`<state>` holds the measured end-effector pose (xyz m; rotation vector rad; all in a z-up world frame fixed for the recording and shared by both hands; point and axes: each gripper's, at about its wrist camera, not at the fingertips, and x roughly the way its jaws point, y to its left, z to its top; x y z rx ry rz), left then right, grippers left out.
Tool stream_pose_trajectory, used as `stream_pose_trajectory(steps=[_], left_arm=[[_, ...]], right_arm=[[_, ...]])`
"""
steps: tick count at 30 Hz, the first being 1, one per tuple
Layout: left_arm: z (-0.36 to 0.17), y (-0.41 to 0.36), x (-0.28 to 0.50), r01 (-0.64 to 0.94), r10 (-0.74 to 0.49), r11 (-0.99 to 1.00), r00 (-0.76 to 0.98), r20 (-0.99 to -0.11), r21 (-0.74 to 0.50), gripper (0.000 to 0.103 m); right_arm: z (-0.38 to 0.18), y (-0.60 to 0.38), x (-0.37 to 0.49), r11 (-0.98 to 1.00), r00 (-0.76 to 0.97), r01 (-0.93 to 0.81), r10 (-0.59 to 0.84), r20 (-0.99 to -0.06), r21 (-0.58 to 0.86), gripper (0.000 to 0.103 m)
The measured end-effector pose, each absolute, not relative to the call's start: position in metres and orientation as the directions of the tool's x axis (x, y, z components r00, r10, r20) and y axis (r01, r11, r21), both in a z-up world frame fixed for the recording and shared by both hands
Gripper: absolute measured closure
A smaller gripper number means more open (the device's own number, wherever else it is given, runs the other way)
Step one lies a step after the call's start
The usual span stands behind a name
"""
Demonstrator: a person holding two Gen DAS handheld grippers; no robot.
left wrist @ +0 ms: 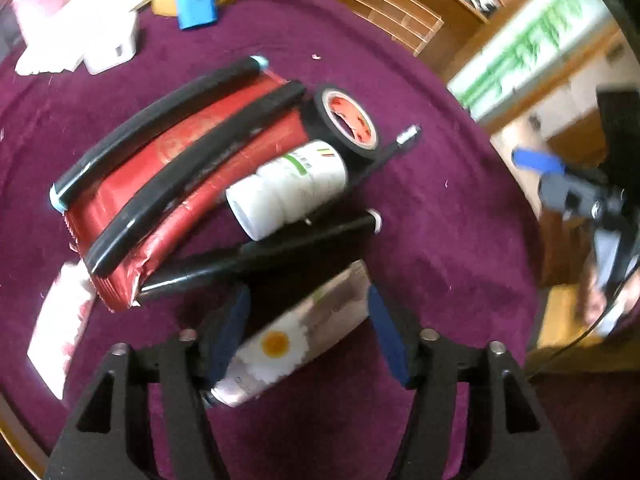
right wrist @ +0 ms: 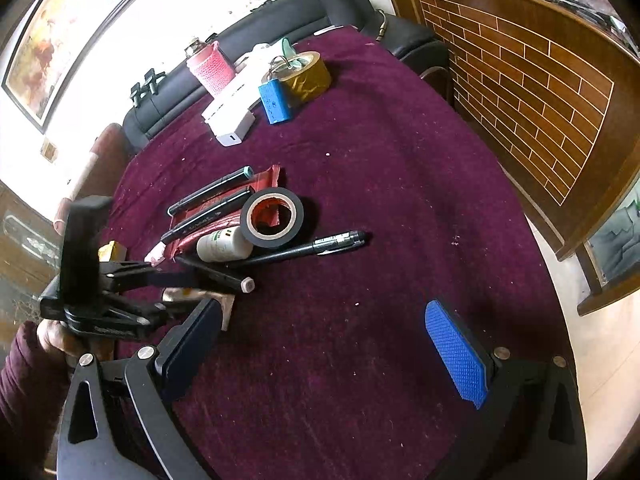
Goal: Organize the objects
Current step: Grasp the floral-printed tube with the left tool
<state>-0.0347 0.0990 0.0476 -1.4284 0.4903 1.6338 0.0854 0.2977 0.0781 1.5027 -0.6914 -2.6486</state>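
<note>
Here's the worktop (right wrist: 400, 184), round and draped in deep purple cloth flecked with pale crumbs. Mid-cloth lies a red foil packet (left wrist: 168, 176), a white bottle (left wrist: 288, 192) on its side just beside it, and a roll of black tape (right wrist: 272, 218) touching the bottle. A black pen (right wrist: 304, 249) stretches out from the cluster. Nearer, a black marker (left wrist: 260, 256) and a daisy-printed tube (left wrist: 288, 336) (blurred). At the far edge: a white charger (right wrist: 231, 125), a blue block (right wrist: 276, 102), a roll of gold tape (right wrist: 308, 74).
</note>
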Motion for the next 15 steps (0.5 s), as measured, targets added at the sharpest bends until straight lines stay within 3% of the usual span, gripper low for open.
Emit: stream_pose_trajectory(steps=[7, 10, 12, 15], left_arm=[[0.048, 0.1, -0.001, -0.876, 0.223, -0.473, -0.015, -0.975, -0.095, 0.044], [0.049, 0.1, 0.016, -0.863, 0.194, -0.506, -0.103, -0.975, -0.01, 0.063], [0.052, 0.093, 0.018, -0.816, 0.224, -0.576, -0.096, -0.97, -0.052, 0.073], [0.057, 0.076, 0.019, -0.756, 0.252, -0.65, -0.116, -0.961, -0.079, 0.078]], right_arm=[[0.076, 0.296, 0.087, -0.898, -0.536, -0.2, -0.235, -0.811, 0.392, 0.003], [0.076, 0.291, 0.085, -0.902, -0.533, -0.187, -0.24, -0.811, 0.39, 0.003], [0.076, 0.286, 0.081, -0.904, -0.527, -0.177, -0.247, -0.813, 0.389, 0.003], [0.077, 0.277, 0.075, -0.909, -0.516, -0.146, -0.267, -0.814, 0.391, 0.003]])
